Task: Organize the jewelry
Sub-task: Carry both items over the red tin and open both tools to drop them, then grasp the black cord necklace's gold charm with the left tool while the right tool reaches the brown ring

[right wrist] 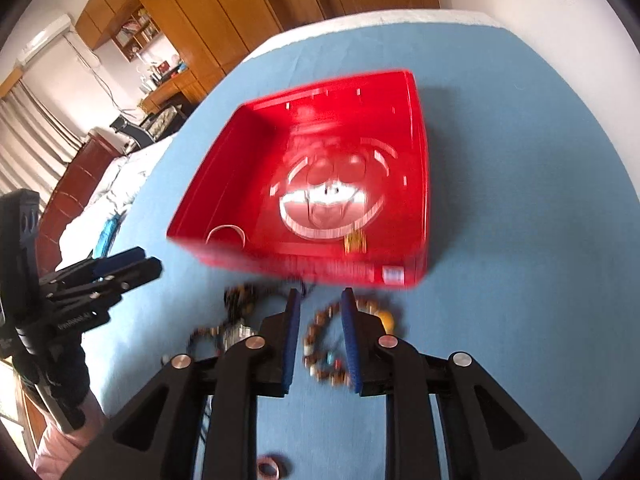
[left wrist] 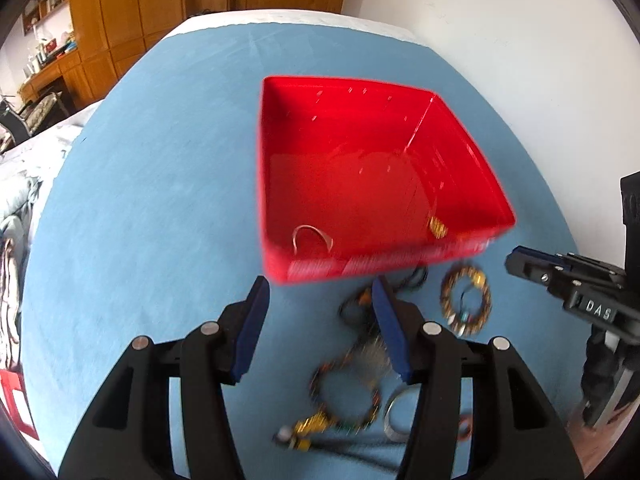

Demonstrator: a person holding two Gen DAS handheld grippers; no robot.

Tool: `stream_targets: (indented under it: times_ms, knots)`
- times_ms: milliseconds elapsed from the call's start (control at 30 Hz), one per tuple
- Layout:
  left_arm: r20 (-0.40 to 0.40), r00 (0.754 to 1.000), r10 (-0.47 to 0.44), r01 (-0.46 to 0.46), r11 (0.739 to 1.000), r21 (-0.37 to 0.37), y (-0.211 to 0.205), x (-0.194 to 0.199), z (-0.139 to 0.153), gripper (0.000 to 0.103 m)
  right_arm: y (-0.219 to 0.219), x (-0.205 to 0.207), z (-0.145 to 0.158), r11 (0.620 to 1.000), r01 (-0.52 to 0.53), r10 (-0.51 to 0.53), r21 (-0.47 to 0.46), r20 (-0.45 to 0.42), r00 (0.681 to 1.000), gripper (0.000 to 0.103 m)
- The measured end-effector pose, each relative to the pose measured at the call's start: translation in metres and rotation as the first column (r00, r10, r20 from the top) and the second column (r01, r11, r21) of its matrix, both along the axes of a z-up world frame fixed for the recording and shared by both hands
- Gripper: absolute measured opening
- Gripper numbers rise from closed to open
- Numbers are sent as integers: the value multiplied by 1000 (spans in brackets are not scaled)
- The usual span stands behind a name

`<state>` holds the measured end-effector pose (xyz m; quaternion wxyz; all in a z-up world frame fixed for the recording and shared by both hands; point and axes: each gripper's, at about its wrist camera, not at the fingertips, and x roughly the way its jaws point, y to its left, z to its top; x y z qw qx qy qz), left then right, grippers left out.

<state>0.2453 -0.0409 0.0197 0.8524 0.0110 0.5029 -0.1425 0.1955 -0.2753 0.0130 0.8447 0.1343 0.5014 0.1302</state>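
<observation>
A red plastic box (left wrist: 280, 160) (right wrist: 420, 160) stands on the blue cloth. Inside lie a silver bangle (left wrist: 312, 236) (right wrist: 226, 233) and a small gold piece (left wrist: 438, 227) (right wrist: 355, 241). In front of it lie several bracelets: a brown beaded bracelet (left wrist: 466, 300) (right wrist: 320, 344), a dark beaded one (left wrist: 344, 390), a silver ring band (left wrist: 394, 416). My left gripper (left wrist: 318, 294) (right wrist: 132, 264) is open and empty above them. My right gripper (right wrist: 320, 300) (left wrist: 516, 258) is open, its fingers astride the brown beaded bracelet.
The blue cloth (left wrist: 140, 200) covers a table with a white edge at the back. A white wall (left wrist: 500, 20) is on the right. Wooden cupboards (left wrist: 120, 20) stand behind. A small copper ring (right wrist: 269, 469) lies near the front edge.
</observation>
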Motion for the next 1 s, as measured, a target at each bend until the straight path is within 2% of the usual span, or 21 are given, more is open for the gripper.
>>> stream_targets:
  times_ms: [167,500,667,1000]
  knots:
    - [-41,999,2,-1,1000,29,15,-31,-12,53,8,-29,-10,1000,-26,25,-9,-36,999,26]
    - [-126,991,44,-38,998,48,35,-72,-42,53,27,-75,-29,996,-85,82,-22,-106,991,26]
    - [-162,985,58,-51,998,47,34,-74,-57,52,31,-83,-31,995,-93,90,-23,-113,990,26]
    - [-190,978,81,-64,993,96,21,-58,-77,51,31,-89,-33,996,-92,89,-18,-120,989,26]
